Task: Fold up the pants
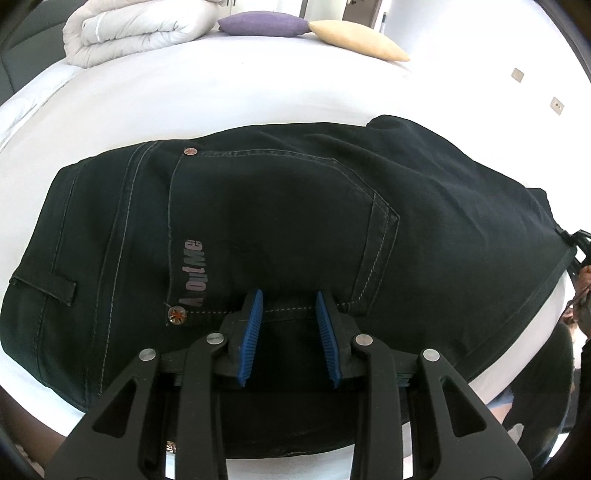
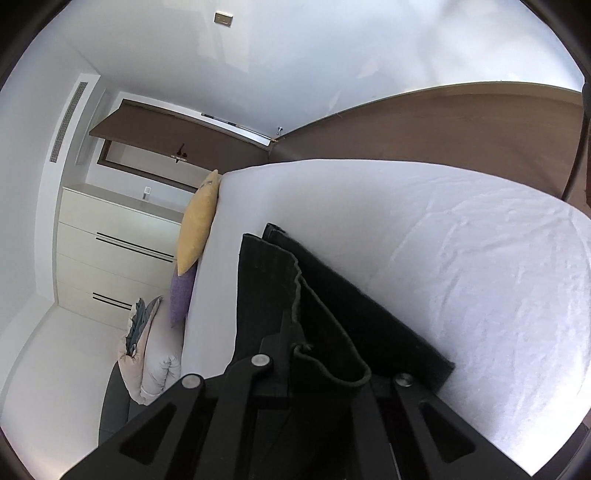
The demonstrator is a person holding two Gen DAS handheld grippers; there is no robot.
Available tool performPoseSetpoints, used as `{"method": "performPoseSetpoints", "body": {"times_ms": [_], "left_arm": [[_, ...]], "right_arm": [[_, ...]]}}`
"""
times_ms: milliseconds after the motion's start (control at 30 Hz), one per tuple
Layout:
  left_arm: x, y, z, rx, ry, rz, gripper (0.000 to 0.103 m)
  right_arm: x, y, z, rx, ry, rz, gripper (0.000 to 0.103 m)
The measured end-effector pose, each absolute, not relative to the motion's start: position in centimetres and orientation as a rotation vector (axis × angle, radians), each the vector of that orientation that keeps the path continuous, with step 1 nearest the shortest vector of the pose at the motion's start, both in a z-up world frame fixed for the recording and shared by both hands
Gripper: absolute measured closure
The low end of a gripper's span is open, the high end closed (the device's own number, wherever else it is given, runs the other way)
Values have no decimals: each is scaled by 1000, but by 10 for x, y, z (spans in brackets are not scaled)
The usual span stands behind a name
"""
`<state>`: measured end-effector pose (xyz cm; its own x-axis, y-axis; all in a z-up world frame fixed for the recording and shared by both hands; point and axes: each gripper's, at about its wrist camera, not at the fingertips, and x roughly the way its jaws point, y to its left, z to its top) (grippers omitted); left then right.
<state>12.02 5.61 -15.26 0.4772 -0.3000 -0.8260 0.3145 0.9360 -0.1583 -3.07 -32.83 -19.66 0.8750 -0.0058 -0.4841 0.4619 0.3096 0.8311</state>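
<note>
- Far left in the left wrist view, a puffy white duvet (image 1: 136, 31) sits rolled at the head of the bed (image 1: 229, 96), its sheet smooth and white.
- Beside it lie a purple pillow (image 1: 264, 23) of coarse weave and a pale yellow pillow (image 1: 356, 38), touching tip to tip.
- The pants (image 1: 280, 221), dark denim with light contrast stitching, rivets and a printed back pocket, lie flat across the sheet, waistband to the left.
- The left gripper (image 1: 290, 323) hovers low over the pocket's near edge, angled down, its ribbed blue pads (image 1: 253, 336) set apart with nothing between them.
- In the right wrist view the camera is rolled sideways; the pants (image 2: 332, 314) drape over the right gripper (image 2: 317, 373), a hemmed edge curling across it.
- Its fingertips are hidden under the cloth, so whether they are closed cannot be told.
- A cream chest of drawers (image 2: 110, 251) stands past the pillows.
</note>
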Motion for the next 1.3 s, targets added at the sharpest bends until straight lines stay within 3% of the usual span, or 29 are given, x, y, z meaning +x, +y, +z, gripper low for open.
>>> {"method": "performPoseSetpoints", "body": {"times_ms": [600, 700, 733, 767, 833, 933, 1067, 1167, 1300], "left_arm": [[102, 80, -152, -26, 955, -405, 74], [99, 84, -151, -34, 951, -402, 74], [97, 86, -151, -36, 950, -402, 74], [96, 87, -151, -39, 947, -401, 74], [93, 90, -150, -45, 940, -400, 74], [89, 93, -150, -51, 931, -393, 74], [84, 90, -149, -41, 919, -371, 73], [79, 91, -147, -27, 910, -368, 73], [78, 94, -146, -30, 919, -387, 73]], "right_arm": [[-39, -331, -199, 1167, 449, -242, 103], [-53, -331, -185, 1110, 465, -344, 98], [-62, -332, -177, 1084, 453, -419, 88], [-73, -333, -168, 1058, 446, -522, 59], [-100, -331, -149, 1031, 355, -654, 35], [-100, -309, -123, 962, 365, -566, 39], [-43, -237, -103, 866, 512, -233, 71], [21, -153, -107, 806, 663, 70, 86], [87, -53, -134, 685, 879, 309, 91]]}}
